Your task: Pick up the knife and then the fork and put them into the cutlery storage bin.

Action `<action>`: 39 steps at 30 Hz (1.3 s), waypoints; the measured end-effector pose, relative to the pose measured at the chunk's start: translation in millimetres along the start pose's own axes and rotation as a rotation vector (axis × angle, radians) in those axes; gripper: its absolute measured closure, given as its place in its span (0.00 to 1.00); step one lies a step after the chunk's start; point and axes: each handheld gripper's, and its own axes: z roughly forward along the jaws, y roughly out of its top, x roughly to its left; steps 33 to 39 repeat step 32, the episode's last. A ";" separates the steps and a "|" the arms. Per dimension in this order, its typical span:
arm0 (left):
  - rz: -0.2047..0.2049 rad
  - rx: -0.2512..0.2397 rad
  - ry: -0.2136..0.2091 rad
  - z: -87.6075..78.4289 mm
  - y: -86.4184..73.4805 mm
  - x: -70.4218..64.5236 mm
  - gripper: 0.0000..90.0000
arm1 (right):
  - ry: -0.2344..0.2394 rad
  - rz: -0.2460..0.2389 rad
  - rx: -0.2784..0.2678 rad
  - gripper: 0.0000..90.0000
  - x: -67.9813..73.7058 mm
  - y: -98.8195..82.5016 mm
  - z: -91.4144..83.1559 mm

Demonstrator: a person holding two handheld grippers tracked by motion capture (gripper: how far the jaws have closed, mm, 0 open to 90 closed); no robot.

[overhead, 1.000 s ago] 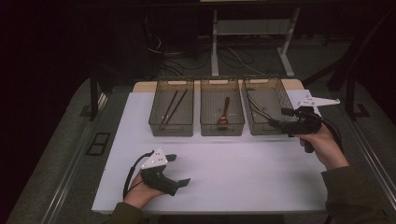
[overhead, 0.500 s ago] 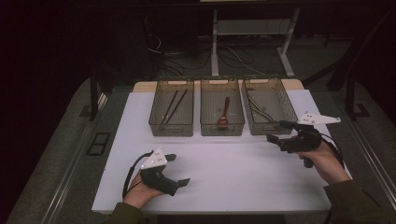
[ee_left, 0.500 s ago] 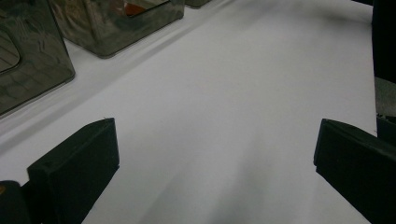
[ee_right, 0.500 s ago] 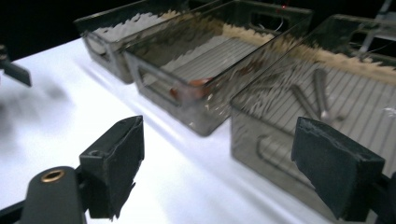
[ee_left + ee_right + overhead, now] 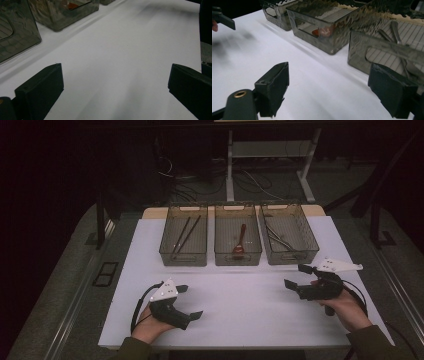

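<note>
Right tongs [image 5: 295, 276] apart, empty, pointing left beside right bin [image 5: 290, 234], left tongs [image 5: 189, 301] apart, pointing right

The right-hand bin [image 5: 290, 236] is a smoky see-through tub with handle slots in its end walls, standing upright at the far side of the white tabletop [image 5: 240, 295], last in a row of three. Metal cutlery [image 5: 277, 237] lies slanted on its ribbed floor. In the right gripper view its near wall [image 5: 387, 50] shows the cutlery through it.
</note>
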 end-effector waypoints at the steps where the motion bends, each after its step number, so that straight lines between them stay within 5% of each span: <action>1: 0.000 0.001 0.001 0.1 0.0 0.0 0.00 | -0.002 0.005 -0.003 0.18 1.0 -2.6 -0.3; 21: 0.001 0.000 -0.001 0.9 0.0 -0.9 0.00 | 0.004 -0.005 0.045 0.13 19.0 -35.5 -11.1; 39: 0.003 0.004 0.004 -0.5 -0.3 0.3 0.00 | -0.018 -0.028 0.075 0.13 16.6 -42.1 -13.4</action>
